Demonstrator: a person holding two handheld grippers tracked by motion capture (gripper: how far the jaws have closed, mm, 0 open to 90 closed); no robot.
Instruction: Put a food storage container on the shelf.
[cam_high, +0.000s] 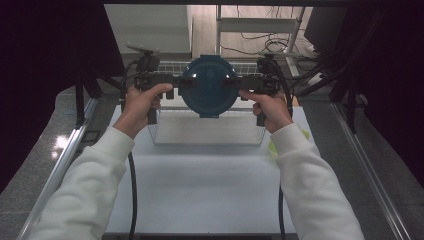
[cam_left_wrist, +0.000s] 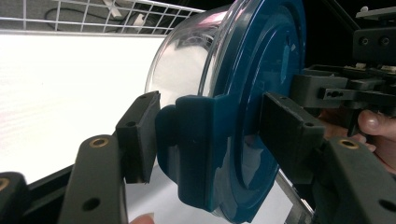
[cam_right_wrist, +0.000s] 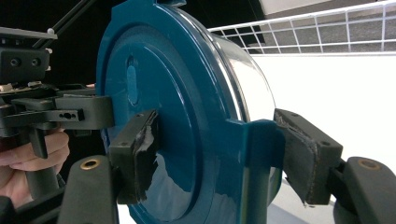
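Both grippers clamp one container (cam_high: 208, 86), a clear round tub with a blue lid, held up in the air on edge so the lid faces the person. Left gripper (cam_high: 176, 81) grips the lid's left edge, right gripper (cam_high: 241, 83) grips its right edge, roughly level with each other. Left gripper view: its jaws pinch a blue latch tab (cam_left_wrist: 196, 140) on the lid rim, one pad on the tub side, the other pressed on the lid face. Right gripper view: same kind of grasp, one worn pad on the lid face (cam_right_wrist: 154, 116), the other against the tab (cam_right_wrist: 254, 154) on the tub side. Container hangs above a wire basket (cam_high: 165, 131) that sits on the white table (cam_high: 200, 185); not touching it as far as the high view tells. Left hand (cam_high: 140, 102) and right hand (cam_high: 270, 107) wrap the handles, white sleeves (cam_high: 90, 190) come in from the bottom. Cables (cam_high: 133, 200) trail down from each gripper. Yellow-green scrap (cam_high: 272, 147) lies on the table by the right sleeve, partly hidden.
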